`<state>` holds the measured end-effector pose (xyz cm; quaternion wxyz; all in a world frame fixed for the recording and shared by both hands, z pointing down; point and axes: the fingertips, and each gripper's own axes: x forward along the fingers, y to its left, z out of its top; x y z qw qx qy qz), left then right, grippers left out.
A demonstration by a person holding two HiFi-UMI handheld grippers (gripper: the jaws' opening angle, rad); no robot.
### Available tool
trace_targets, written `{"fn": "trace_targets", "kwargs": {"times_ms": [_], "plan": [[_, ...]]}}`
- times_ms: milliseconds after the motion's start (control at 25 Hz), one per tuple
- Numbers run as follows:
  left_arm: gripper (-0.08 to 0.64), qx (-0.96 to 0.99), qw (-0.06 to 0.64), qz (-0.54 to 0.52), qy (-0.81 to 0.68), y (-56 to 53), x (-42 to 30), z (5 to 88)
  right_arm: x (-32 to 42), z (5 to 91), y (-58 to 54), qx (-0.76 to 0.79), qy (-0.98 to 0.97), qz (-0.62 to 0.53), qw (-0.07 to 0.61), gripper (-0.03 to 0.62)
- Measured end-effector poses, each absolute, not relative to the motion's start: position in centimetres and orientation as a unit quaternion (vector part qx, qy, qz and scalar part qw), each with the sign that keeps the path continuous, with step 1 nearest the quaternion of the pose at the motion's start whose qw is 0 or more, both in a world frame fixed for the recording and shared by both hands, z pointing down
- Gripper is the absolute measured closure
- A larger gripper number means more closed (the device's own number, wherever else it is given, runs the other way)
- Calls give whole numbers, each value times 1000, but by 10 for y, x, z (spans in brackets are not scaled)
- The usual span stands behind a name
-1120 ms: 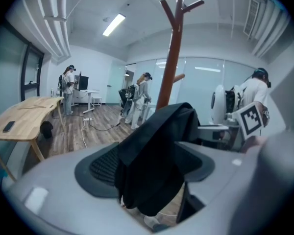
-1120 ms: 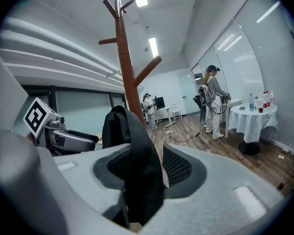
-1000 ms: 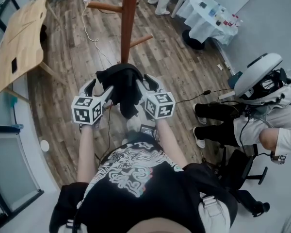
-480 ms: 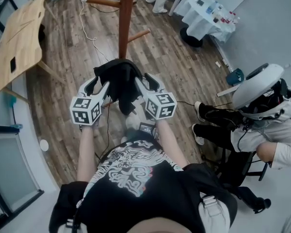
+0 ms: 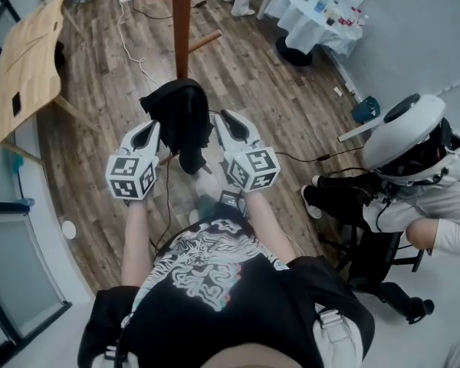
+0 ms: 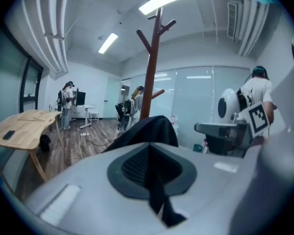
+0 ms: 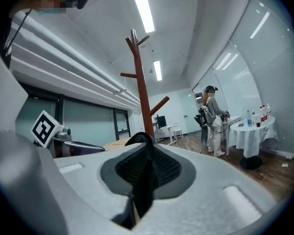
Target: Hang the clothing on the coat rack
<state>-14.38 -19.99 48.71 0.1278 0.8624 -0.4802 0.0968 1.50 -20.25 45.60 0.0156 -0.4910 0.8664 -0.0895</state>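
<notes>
A black garment (image 5: 180, 117) hangs bunched between my two grippers, in front of my chest. My left gripper (image 5: 148, 131) holds its left side, jaws shut on a fold of the black cloth (image 6: 152, 131). My right gripper (image 5: 224, 121) is at its right side, jaws closing with a strip of the cloth (image 7: 143, 173) pinched between the pads. The brown wooden coat rack (image 5: 182, 29) stands just beyond the garment, with side pegs branching off its pole. In the left gripper view the coat rack (image 6: 151, 67) rises straight ahead; in the right gripper view the coat rack (image 7: 141, 97) does too.
A tilted wooden table (image 5: 27, 60) stands at the left. At the back right is a round table with a white cloth (image 5: 314, 18). A seated person in a white helmet (image 5: 402, 136) is close on the right. Cables (image 5: 134, 48) trail over the wood floor.
Both grippers' jaws, spread wide beside the garment a second ago, have come together on its cloth. The garment now sits a little higher and nearer the rack's pole.
</notes>
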Motion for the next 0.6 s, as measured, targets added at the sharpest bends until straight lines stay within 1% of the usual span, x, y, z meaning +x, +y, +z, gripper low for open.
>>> {"fn": "trace_targets", "kwargs": {"times_ms": [40,80,160,320,440,600], "plan": [[571,864,134,93,-476,-196,-141,487,20,455,-197,-504,860,-75,12,580],[571,865,135,94,-473,-192,-139,486,25,455,-193,-516,854,-62,7,592],[571,868,125,106,-469,-184,-134,486,33,460,-185,-532,845,-52,-6,592],[571,868,101,116,-472,-169,-132,484,39,472,-168,-541,838,-68,-21,592],[571,862,85,119,-486,-161,-134,480,39,472,-156,-537,840,-70,-23,592],[571,852,67,99,-509,-156,-133,466,37,459,-145,-523,851,-37,-14,592]]}}
